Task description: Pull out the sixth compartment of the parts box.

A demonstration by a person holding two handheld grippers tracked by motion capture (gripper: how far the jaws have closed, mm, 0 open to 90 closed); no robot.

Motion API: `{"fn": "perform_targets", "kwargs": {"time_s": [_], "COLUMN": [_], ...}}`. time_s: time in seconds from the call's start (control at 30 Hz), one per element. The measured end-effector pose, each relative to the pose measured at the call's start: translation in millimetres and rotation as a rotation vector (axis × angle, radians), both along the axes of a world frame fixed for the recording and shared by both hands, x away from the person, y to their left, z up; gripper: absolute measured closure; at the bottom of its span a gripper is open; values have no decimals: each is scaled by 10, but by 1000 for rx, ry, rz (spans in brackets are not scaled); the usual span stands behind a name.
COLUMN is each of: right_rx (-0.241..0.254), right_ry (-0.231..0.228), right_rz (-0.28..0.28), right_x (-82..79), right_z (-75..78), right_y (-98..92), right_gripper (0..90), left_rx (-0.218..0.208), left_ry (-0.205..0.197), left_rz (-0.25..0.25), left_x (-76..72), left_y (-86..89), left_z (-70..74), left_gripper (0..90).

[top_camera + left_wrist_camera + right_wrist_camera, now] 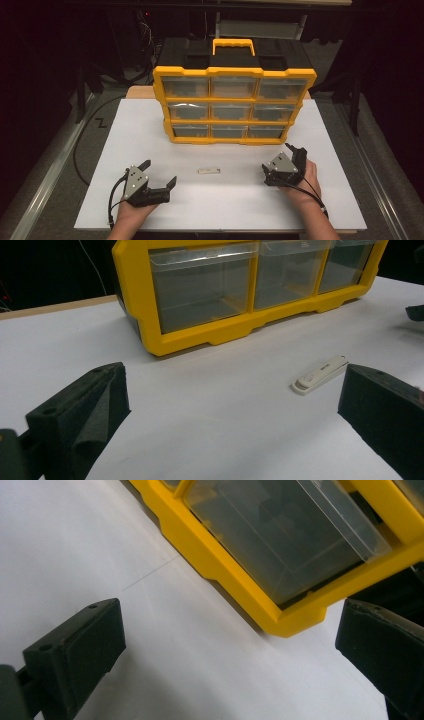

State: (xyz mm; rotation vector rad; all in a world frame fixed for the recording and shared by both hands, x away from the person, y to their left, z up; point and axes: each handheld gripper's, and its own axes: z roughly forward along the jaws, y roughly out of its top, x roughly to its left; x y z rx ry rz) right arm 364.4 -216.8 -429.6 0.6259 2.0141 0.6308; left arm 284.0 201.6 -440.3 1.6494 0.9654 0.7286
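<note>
The small white USB stick (208, 171) lies flat on the white table (150, 130), between the left gripper (161, 175) and right gripper (295, 148), both jaws apart; looks light, rigid, slippery — pinch its long edges

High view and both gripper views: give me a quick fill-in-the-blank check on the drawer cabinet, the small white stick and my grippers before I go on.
1. The yellow cabinet has ____ clear drawers.
2. The white stick lies on the table between the left gripper and the ____ gripper.
3. Both grippers' jaws are ____.
4. The handle on top of the cabinet is ____ in colour.

Missing words: nine; right; open; yellow
</note>
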Motion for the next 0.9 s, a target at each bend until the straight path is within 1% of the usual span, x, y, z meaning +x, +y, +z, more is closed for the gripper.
{"fn": "perform_targets", "kwargs": {"time_s": [0.03, 0.17, 0.2, 0.3, 0.33, 0.53, 0.57, 0.73, 0.77, 0.8, 0.9], "right_rx": [-9, -55, -73, -88, -116, -186, -181, -253, -260, -276, -299], "right_ry": [1, -16, -25, -32, -37, -60, -59, -86, -84, -95, -102], "right_rz": [-4, 8, 15, 19, 24, 41, 36, 55, 59, 66, 68], "right_x": [-9, -30, -32, -49, -52, -77, -83, -102, -106, -108, -126], "right_z": [-1, 7, 13, 9, 16, 19, 13, 12, 10, 11, 10], "right_y": [12, 45, 51, 82, 83, 124, 132, 170, 176, 184, 207], "right_gripper": [8, 8, 8, 8, 8, 8, 8, 8, 8, 8, 8], "left_rx": [1, 1, 0, 1, 1, 1, 1, 1, 1, 1, 2], "left_ry": [-1, 0, 1, 1, 1, 1, 1, 1, 1, 1, 1], "left_rz": [-1, -2, -3, -6, -7, -8, -9, -10, -10, -10, -11], "left_x": [-1, -2, -2, -2, -2, -2, -2, -3, -3, -3, -4], "left_y": [-1, -2, -2, -6, -7, -5, -6, -7, -6, -6, -6], "left_z": [0, 0, 0, -2, -2, -2, -2, -2, -2, -2, -2], "left_gripper": [7, 7, 7, 7, 7, 7, 7, 7, 7, 7, 7]}}
